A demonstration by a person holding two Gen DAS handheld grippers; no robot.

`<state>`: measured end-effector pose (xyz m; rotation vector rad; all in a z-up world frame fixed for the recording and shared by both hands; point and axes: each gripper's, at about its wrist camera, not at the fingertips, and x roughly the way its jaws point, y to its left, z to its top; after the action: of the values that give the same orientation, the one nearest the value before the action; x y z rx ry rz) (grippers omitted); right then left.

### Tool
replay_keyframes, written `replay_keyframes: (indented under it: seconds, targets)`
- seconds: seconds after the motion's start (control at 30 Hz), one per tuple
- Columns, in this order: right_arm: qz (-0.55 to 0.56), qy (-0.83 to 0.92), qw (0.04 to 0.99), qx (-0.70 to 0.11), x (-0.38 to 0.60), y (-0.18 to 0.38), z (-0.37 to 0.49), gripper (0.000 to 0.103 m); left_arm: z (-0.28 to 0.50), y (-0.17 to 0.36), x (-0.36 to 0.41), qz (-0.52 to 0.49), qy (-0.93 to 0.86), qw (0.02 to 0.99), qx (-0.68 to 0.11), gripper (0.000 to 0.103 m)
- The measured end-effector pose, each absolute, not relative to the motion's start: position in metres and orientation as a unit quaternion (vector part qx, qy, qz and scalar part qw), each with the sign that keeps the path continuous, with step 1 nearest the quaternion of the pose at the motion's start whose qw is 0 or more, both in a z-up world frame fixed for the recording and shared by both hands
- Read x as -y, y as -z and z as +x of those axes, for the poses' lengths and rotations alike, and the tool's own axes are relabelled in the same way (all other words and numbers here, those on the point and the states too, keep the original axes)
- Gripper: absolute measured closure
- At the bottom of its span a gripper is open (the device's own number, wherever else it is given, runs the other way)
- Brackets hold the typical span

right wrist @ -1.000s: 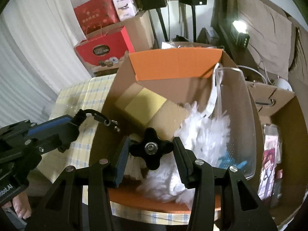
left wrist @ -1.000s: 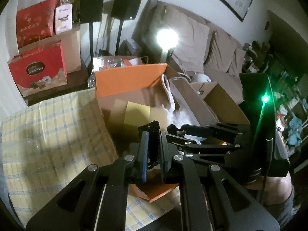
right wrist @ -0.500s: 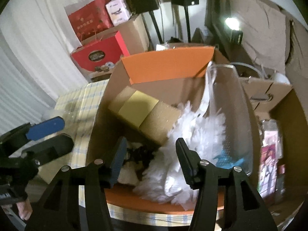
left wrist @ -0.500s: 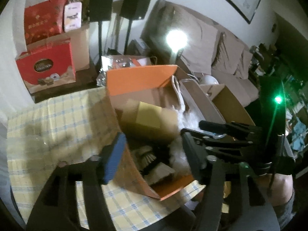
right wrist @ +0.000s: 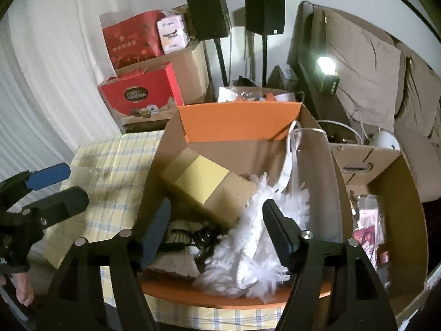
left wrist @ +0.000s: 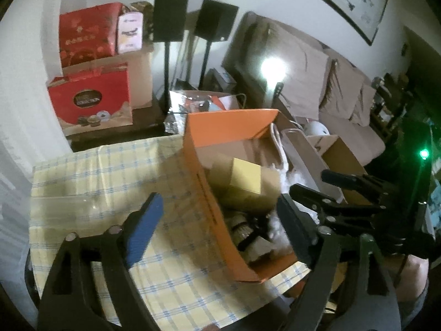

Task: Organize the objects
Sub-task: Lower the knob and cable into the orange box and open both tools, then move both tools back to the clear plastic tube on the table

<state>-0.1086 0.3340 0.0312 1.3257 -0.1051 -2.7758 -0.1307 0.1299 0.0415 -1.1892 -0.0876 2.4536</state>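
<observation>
An open orange cardboard box (left wrist: 209,201) (right wrist: 237,122) stands on the checked table. Inside lie a brown carton with a yellow band (right wrist: 202,180) (left wrist: 245,178), a white feather duster (right wrist: 256,248), a clear plastic tub (right wrist: 319,182) and a black knobbed object (right wrist: 202,238) (left wrist: 255,230) at the near bottom. My left gripper (left wrist: 220,226) is open and empty, above the box's left wall; it also shows at the left of the right wrist view (right wrist: 55,187). My right gripper (right wrist: 216,230) is open and empty above the black object; it shows at the right in the left wrist view (left wrist: 330,186).
The yellow checked tablecloth (left wrist: 96,182) covers the table left of the box. A second brown carton (right wrist: 386,193) with packets stands to the right. Red gift bags (left wrist: 91,102), two black speakers on stands (left wrist: 171,18) and a sofa (left wrist: 317,77) lie beyond.
Both grippers opened and let go of the black knobbed object, which now lies in the box. Both have drawn back and up from the box.
</observation>
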Motion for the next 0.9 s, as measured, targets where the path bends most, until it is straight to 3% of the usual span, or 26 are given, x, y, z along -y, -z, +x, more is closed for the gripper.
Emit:
replay_keyframes:
  seconds: [0.03,0.23,0.3,0.9]
  targets:
    - [0.429,0.902,0.032,0.033,-0.333,-0.032,-0.108,0.025,-0.131,-0.043,-0.127,-0.424,-0.882,0.202,0.032,0.008]
    - [0.416,0.908,0.034,0.025,-0.320,-0.041,-0.108,0.012,-0.130,-0.047,-0.109,-0.414,-0.893,0.173,0.031,0.001]
    - [0.413,0.910,0.033,0.020,-0.315,-0.043,-0.108,0.000,-0.129,-0.047,-0.102,-0.409,-0.898,0.159,0.028,0.001]
    - [0.403,0.912,0.071,0.004,-0.259,-0.053,-0.125,0.000,-0.131,-0.037,-0.024,-0.410,-0.905,0.102,0.056,0.001]
